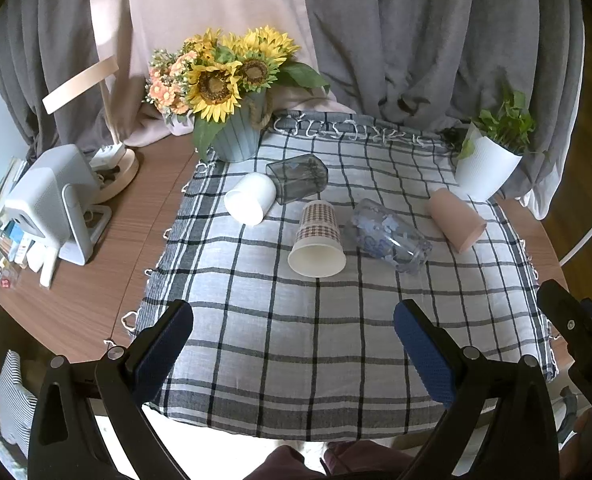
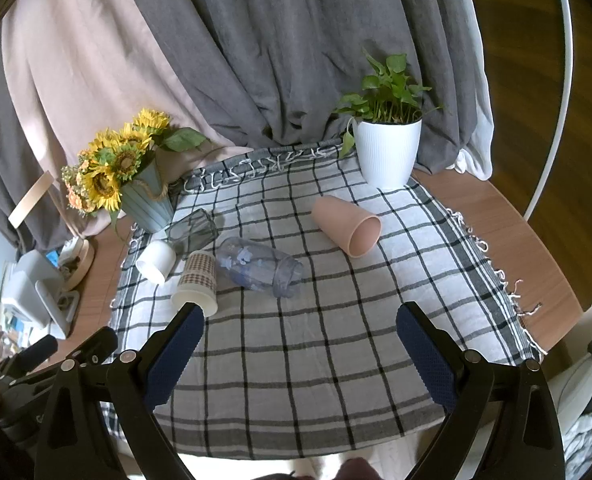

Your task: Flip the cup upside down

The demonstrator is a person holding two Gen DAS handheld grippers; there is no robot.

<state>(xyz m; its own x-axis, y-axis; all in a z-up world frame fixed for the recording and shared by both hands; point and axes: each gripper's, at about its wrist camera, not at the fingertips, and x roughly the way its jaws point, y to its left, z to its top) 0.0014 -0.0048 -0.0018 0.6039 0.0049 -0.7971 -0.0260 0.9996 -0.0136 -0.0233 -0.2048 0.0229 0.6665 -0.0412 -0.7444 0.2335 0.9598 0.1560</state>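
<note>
Several cups lie on their sides on a checked cloth (image 1: 296, 340). From left to right: a white cup (image 1: 250, 198), a dark glass (image 1: 298, 178), a patterned paper cup (image 1: 318, 240), a clear cup with blue print (image 1: 388, 236) and a pink cup (image 1: 456, 220). In the right wrist view they are the white cup (image 2: 156, 261), the dark glass (image 2: 192, 230), the paper cup (image 2: 197, 282), the clear cup (image 2: 262, 268) and the pink cup (image 2: 346, 225). My left gripper (image 1: 294, 330) is open and empty above the cloth's near part. My right gripper (image 2: 300, 332) is open and empty too.
A sunflower pot (image 1: 236, 136) stands at the cloth's back left, a white plant pot (image 1: 486, 168) at the back right. A lamp base (image 1: 116, 172), a grey device (image 1: 52, 200) and clutter sit on the wooden table (image 1: 96, 288) at the left. Curtains hang behind.
</note>
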